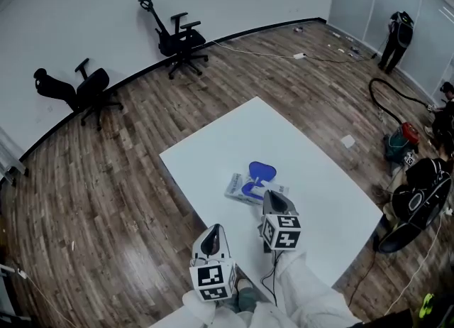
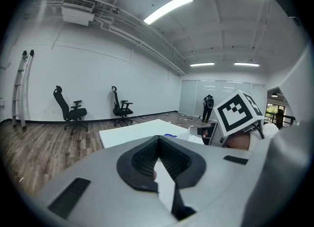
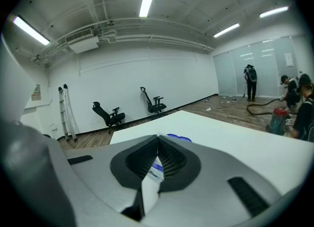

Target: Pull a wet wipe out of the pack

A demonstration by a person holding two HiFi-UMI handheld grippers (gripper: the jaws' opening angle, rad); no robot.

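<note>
A wet wipe pack [image 1: 240,187] lies flat near the middle of the white table [image 1: 312,170], its blue lid [image 1: 262,172] flipped open toward the far side. My right gripper [image 1: 272,196] hovers just on the near right of the pack, jaws closed tip to tip with nothing seen between them. In the right gripper view the right gripper [image 3: 158,136] points at the blue lid [image 3: 177,138], and a bit of the pack's blue print [image 3: 156,168] shows in the gap behind the tips. My left gripper [image 1: 213,232] hangs shut over the table's near edge, well short of the pack; in its own view the left gripper [image 2: 158,138] holds nothing.
Two black office chairs [image 1: 181,39] [image 1: 81,91] stand by the far wall on the wood floor. A person [image 1: 397,35] stands at the far right, with a hose and red vacuum [image 1: 406,133] and dark bags [image 1: 418,199] beside the table's right side.
</note>
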